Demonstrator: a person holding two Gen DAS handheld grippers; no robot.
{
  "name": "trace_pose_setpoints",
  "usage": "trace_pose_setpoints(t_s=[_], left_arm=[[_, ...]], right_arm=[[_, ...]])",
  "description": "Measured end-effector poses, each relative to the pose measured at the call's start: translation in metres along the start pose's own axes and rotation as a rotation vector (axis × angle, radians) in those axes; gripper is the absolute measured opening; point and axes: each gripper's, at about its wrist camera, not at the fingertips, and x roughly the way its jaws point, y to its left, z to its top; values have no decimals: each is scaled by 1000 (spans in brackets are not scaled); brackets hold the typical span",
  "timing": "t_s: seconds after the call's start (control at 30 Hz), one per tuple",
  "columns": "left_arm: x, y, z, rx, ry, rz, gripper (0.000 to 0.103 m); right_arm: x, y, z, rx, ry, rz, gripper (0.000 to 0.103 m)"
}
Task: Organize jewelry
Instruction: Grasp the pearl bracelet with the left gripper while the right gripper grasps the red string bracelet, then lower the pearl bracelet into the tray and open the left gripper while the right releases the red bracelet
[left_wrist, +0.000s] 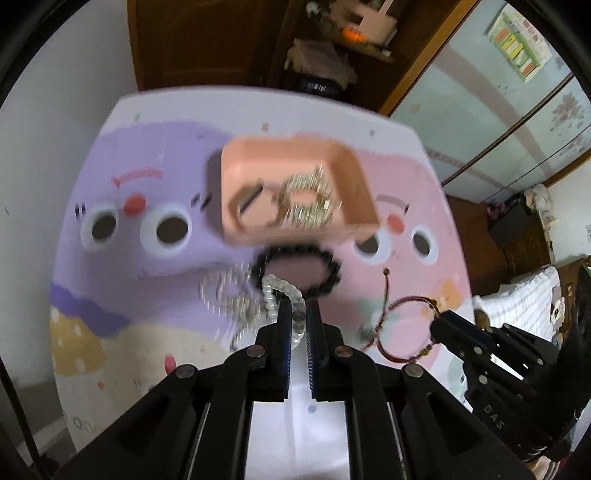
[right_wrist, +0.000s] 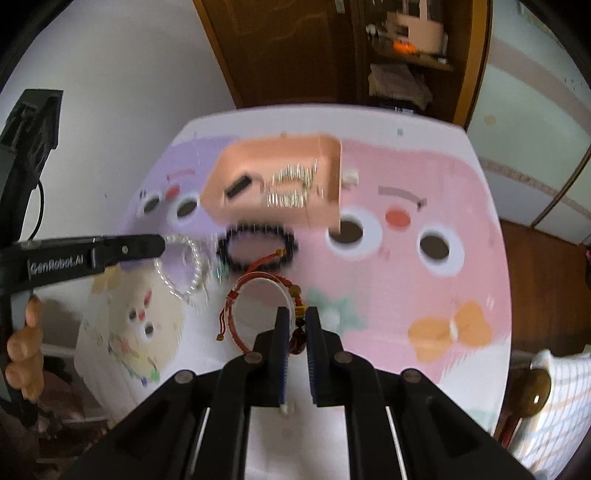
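Listing begins with the bench (left_wrist: 122, 369), which is covered by a pastel cartoon-print mat in purple, pink and cream. An orange tray (left_wrist: 236, 177) is set near the far middle of it; a spiky gold bracelet (left_wrist: 308, 201) and a dark ring-shaped piece (left_wrist: 255, 210), blurred, are held inside. A black bead bracelet (left_wrist: 325, 267) is laid flat just in front of the tray. A silver chain piece (left_wrist: 229, 299), badly blurred, is seen to its left. The left gripper (left_wrist: 298, 314) is found with its fingers clenched on a pearl bracelet (left_wrist: 275, 286), which is gripped by one side and hangs from the tips, as confirmed in the right wrist view, where the loop (right_wrist: 184, 266) dangles below the tips of that gripper (right_wrist: 157, 245). The right gripper (right_wrist: 298, 321) is recorded with fingers closed on a red cord bracelet (right_wrist: 258, 278) at its beaded, knotted section; the cord loop extends forward and left of the tips. A person's hand (right_wrist: 24, 345) is noted on the left gripper's handle.
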Motion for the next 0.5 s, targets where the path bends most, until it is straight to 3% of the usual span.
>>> trace_pose_setpoints(t_s=[0.3, 0.5], left_arm=[[-40, -22, 60, 47, -144, 26, 5], [-19, -21, 85, 29, -150, 18, 5]], right_arm=[[-8, -6, 73, 35, -130, -23, 8], [22, -17, 102, 91, -124, -45, 8]])
